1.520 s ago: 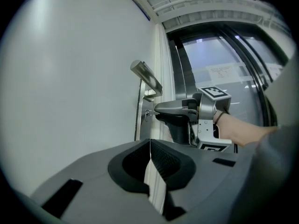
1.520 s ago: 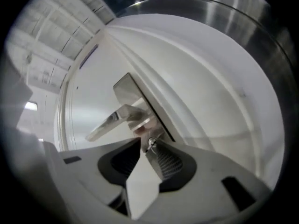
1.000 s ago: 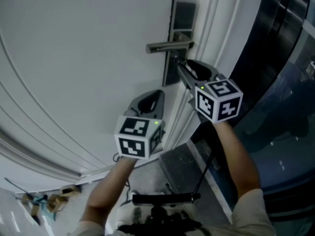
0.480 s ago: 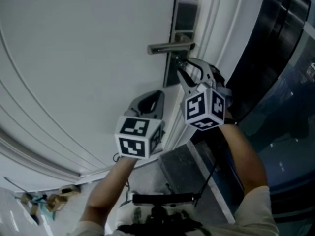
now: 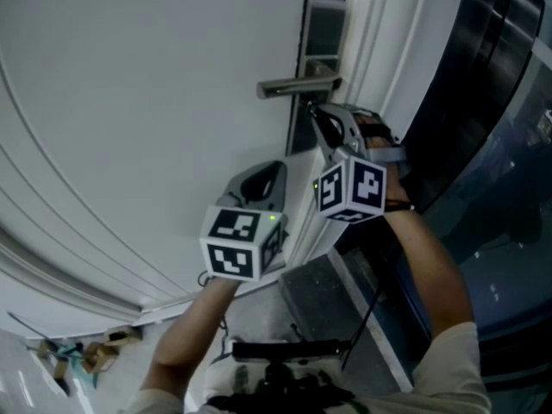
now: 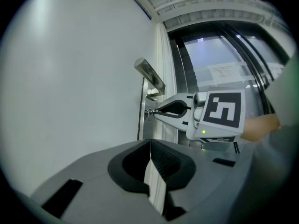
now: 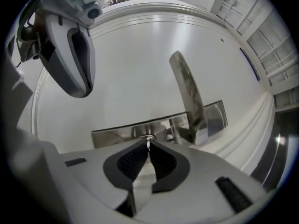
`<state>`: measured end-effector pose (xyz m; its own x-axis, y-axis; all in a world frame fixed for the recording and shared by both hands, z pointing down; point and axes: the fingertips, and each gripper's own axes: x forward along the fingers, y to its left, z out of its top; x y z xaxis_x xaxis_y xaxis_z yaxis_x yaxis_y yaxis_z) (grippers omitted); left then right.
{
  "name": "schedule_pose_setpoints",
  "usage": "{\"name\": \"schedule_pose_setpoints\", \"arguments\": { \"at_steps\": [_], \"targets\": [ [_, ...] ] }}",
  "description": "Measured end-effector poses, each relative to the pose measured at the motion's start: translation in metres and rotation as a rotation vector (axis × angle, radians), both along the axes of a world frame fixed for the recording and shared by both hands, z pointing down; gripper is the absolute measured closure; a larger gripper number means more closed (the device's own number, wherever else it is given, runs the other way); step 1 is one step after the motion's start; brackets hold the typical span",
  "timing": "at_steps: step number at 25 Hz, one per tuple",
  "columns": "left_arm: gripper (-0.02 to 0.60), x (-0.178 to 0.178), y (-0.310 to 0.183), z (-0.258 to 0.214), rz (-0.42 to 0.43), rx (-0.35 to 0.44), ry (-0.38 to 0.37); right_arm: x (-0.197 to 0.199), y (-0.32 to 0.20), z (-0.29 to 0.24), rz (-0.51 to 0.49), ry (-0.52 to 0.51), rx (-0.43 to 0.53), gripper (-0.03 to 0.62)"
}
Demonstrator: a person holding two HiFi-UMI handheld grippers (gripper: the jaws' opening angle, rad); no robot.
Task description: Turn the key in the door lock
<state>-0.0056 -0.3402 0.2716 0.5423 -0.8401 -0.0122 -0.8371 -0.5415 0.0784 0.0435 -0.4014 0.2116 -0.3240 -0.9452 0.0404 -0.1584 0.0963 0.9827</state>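
Tips of right gripper [image 7: 148, 147] just closing, nipped on key [image 7: 149, 139] in lock plate [image 7: 117, 134] below handle [image 7: 187, 92]. Left gripper [image 6: 150, 146] shut, empty, near door [image 6: 70, 78]. Risk: slip off key from thin tip hold; bent key from turning off-axis.

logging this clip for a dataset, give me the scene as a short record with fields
setting: white door, lever handle on a tall lock plate
key: in the lock, just below the lever handle
right tongs: pointing level at the lock, jaws have just been closing, tips now pinch the key
left tongs: shut, nothing between them, held lower left of the lock
task stage: key gripped; how far it is turned cannot be told
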Motion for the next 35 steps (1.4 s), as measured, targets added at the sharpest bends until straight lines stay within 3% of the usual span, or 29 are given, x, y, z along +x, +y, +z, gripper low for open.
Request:
{"name": "schedule_pose_setpoints", "arguments": {
  "at_steps": [3,8,14,22,35],
  "targets": [
    [0.565,0.0,0.0,0.001,0.0,-0.001,0.002,0.0,0.0,-0.002,-0.008,-0.103,-0.055,0.576],
    [0.565,0.003,0.0,0.001,0.008,-0.002,0.0,0.003,-0.002,-0.006,-0.039,-0.416,-0.222,0.576],
    [0.565,0.002,0.0,0.004,0.006,-0.007,-0.002,0.004,-0.001,-0.011,-0.075,-0.669,-0.368,0.574],
    [0.565,0.001,0.001,0.003,0.006,-0.005,-0.003,0.011,-0.004,-0.016,-0.146,-1.11,-0.622,0.565],
    [0.565,0.003,0.005,0.003,0.01,-0.006,0.001,0.018,-0.007,-0.016,-0.268,-1.714,-0.911,0.554]
  ]
}}
